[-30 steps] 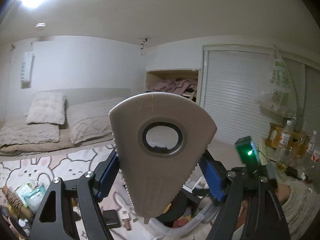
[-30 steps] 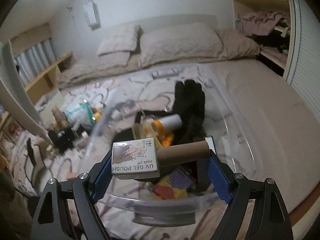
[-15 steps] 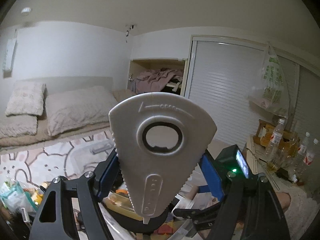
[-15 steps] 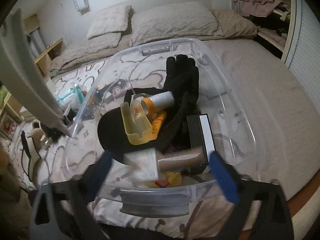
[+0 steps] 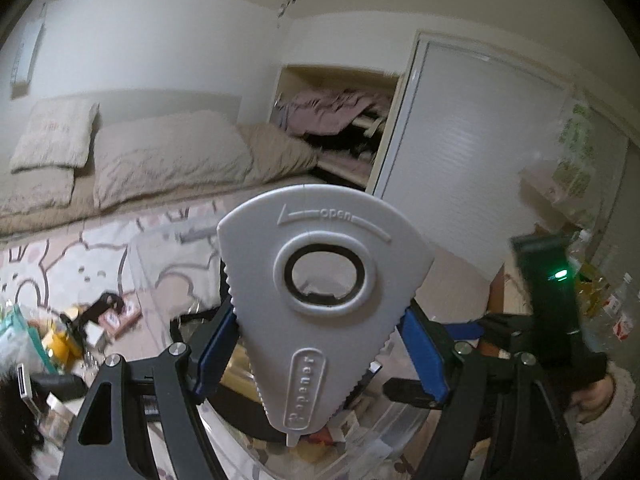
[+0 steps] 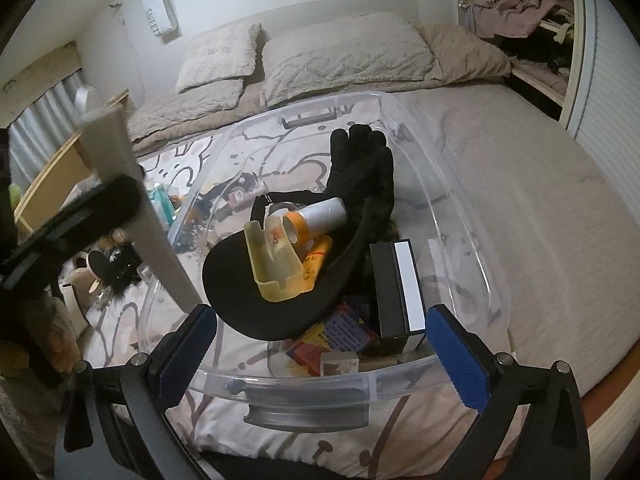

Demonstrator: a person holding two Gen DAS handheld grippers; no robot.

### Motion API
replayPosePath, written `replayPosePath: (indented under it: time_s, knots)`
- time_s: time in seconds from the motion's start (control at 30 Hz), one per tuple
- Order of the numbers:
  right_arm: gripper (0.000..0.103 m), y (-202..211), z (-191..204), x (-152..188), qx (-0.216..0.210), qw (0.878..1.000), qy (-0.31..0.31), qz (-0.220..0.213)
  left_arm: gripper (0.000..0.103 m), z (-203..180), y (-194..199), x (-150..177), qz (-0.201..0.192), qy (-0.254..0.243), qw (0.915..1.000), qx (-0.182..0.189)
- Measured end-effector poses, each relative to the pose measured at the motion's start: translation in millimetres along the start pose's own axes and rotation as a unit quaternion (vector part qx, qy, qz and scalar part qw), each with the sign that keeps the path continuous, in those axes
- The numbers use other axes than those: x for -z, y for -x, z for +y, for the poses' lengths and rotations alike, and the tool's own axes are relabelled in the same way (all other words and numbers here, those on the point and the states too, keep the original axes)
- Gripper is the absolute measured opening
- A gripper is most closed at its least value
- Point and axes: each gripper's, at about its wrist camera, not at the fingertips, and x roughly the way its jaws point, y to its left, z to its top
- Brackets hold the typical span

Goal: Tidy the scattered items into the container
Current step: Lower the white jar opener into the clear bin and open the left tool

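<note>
A clear plastic container (image 6: 460, 216) sits on the bed, holding a black cap (image 6: 240, 292), a yellow tray (image 6: 276, 268), an orange-and-white tube (image 6: 316, 216), a black glove (image 6: 368, 168), a black-and-white box (image 6: 396, 284) and a small white box (image 6: 340, 362). My right gripper (image 6: 320, 356) hangs open and empty over the container's near rim. A white fan-shaped jar opener (image 5: 324, 240) stands upright in my left gripper (image 5: 320, 344), whose blue pads are shut on its toothed sides. In the right wrist view the jar opener (image 6: 132, 200) shows edge-on at the container's left side.
Several loose items (image 6: 120, 264) lie on the patterned sheet left of the container; the left wrist view shows the loose items (image 5: 60, 340) too. Pillows (image 6: 344, 56) line the bed's far end. A closet (image 6: 528, 20) and bottles (image 5: 616, 312) are to the right.
My right gripper opened and let go of the white box and a cardboard tube, which dropped into the container. My left gripper carried the opener down and over towards the container.
</note>
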Motion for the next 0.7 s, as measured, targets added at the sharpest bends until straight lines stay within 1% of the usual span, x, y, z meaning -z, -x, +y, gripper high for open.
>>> replayPosePath:
  time_s: [0.13,0.23,0.4,0.47,0.5,0.53,0.57,0.63,0.7]
  knots:
    - [0.103,12.3,8.2,-2.0,0.015,0.999,0.025,-0.022,0.077,-0.1,-14.5,11.0,0.022,0.015,0.9996,-0.009]
    - [0.103,19.8,12.3,-3.0,0.023,0.998,0.042,-0.032,0.077,1.3,-21.0,17.5,0.029,0.03,0.9991,-0.008]
    - [0.103,23.9,11.3,-5.1,0.022,0.998,0.045,-0.037,0.078,5.7,-24.2,22.6,0.036,0.048,0.9979,-0.024]
    - [0.103,23.6,10.1,-5.1,0.022,0.998,0.043,-0.037,0.078,7.2,-22.4,24.4,0.039,0.053,0.9972,-0.036]
    - [0.103,23.2,9.3,-5.2,0.022,0.998,0.042,-0.037,0.082,8.3,-21.3,24.7,0.038,0.054,0.9969,-0.043]
    - [0.103,22.9,9.1,-5.0,0.022,0.998,0.041,-0.037,0.097,9.3,-19.6,24.8,0.036,0.055,0.9967,-0.049]
    - [0.103,23.2,9.6,-4.5,0.023,0.998,0.041,-0.037,0.103,10.2,-15.6,24.9,0.027,0.056,0.9965,-0.055]
    - [0.103,22.8,9.6,-4.5,0.022,0.998,0.042,-0.036,0.103,12.0,-6.0,24.1,0.013,0.057,0.9962,-0.064]
    - [0.103,22.5,10.1,-4.7,0.022,0.998,0.042,-0.034,0.103,14.6,0.1,22.6,0.008,0.056,0.9958,-0.072]
